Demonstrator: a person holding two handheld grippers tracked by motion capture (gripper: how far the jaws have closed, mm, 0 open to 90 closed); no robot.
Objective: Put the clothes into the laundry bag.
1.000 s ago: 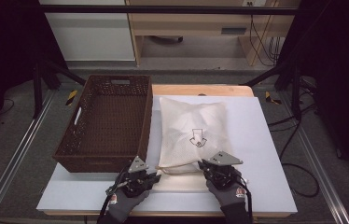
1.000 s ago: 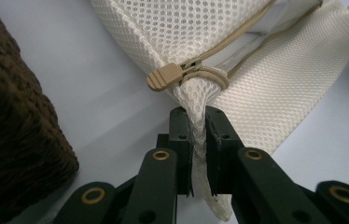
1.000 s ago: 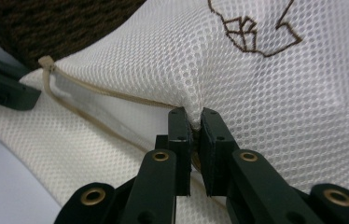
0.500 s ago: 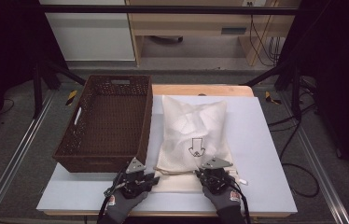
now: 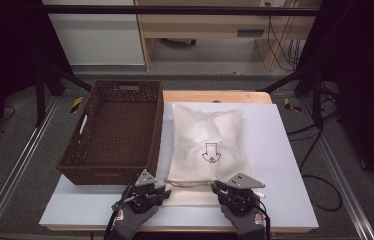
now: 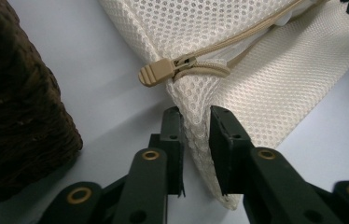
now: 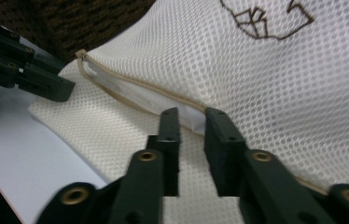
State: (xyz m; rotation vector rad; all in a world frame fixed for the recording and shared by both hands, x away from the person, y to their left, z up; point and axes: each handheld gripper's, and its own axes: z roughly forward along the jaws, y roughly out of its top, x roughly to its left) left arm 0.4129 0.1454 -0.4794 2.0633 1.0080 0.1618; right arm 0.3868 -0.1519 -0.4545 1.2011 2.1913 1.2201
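Note:
A white mesh bag with a dark arrow print lies flat on the white table. Its zipper edge faces me and is partly unzipped, with the tan zipper pull at the left corner. My left gripper pinches a fold of mesh just below that pull. Its jaws have just been closing, with the mesh between them. My right gripper is shut on the bag's upper zipper edge farther right.
A dark woven basket stands empty left of the bag, its near corner close to my left gripper. A lower layer of mesh lies between the two grippers. The table's right side is bare white.
My right gripper has shifted a little toward the near edge of the table, and the bag's near edge follows it. The left gripper has stayed in place at the corner.

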